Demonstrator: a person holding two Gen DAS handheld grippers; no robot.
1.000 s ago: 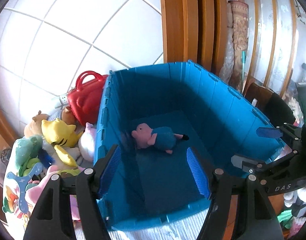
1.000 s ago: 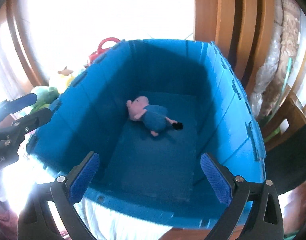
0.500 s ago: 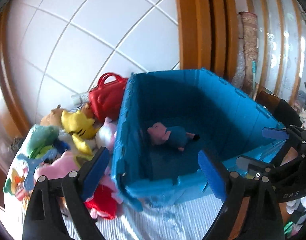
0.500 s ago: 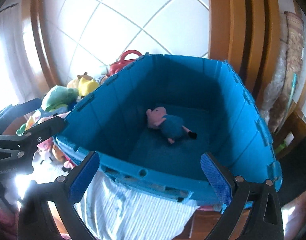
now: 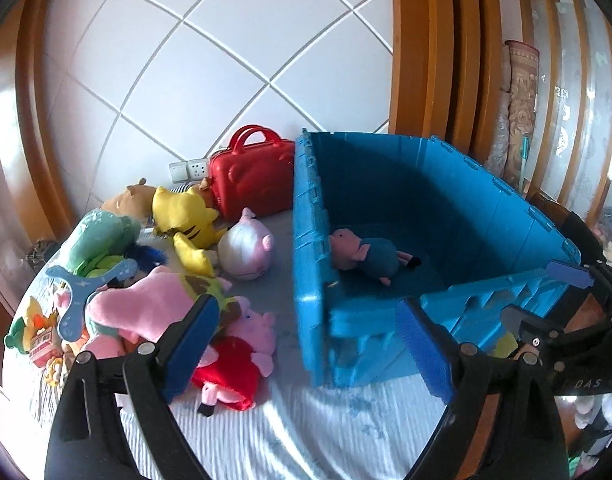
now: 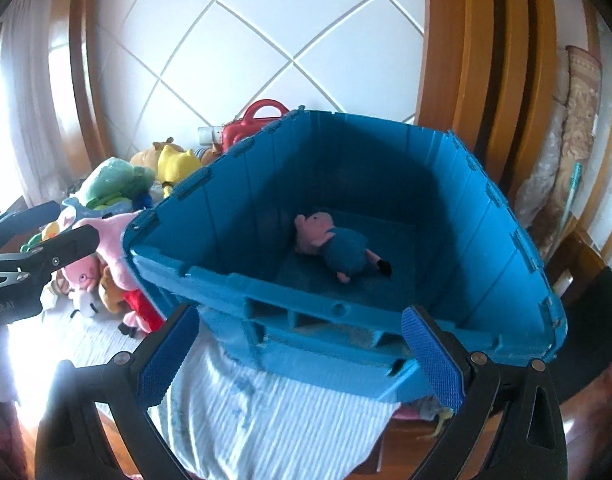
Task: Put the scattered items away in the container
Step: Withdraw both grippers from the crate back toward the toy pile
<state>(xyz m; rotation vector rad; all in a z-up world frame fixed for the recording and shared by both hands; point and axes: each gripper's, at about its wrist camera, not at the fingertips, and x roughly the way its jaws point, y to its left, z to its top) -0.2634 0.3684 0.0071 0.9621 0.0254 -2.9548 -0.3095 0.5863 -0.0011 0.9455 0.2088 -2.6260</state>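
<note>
Left gripper (image 5: 306,348) spread wide, nothing between the jaws; jaws just been opening, and empty. Right gripper (image 6: 298,352) likewise spread and empty, aimed down over the near rim of the blue crate (image 6: 385,184).

Beyond the right jaws, inside the crate: one pig plush in a blue outfit (image 6: 333,248) lying on the floor of the box, seemingly the only thing tidied so far. Same plush seen past the left gripper's right jaw, over the crate wall (image 5: 306,240).

Ahead of and behind the left gripper's left jaw: the untidied pile on a striped cloth. Closest, a pig plush in red (image 5: 234,364), just beside the pad; above it a pink starfish plush (image 5: 146,312), then a white round plush (image 5: 248,248), a yellow plush (image 5: 186,216) and a green plush (image 5: 102,240). Farther off, a red toy case (image 5: 250,180) touching the crate's outer wall.

Wide spread probably kept ready for a soft, bulky grab; left gripper angled toward the pile, likely for the next pick. Most of the task apparently still to do.
</note>
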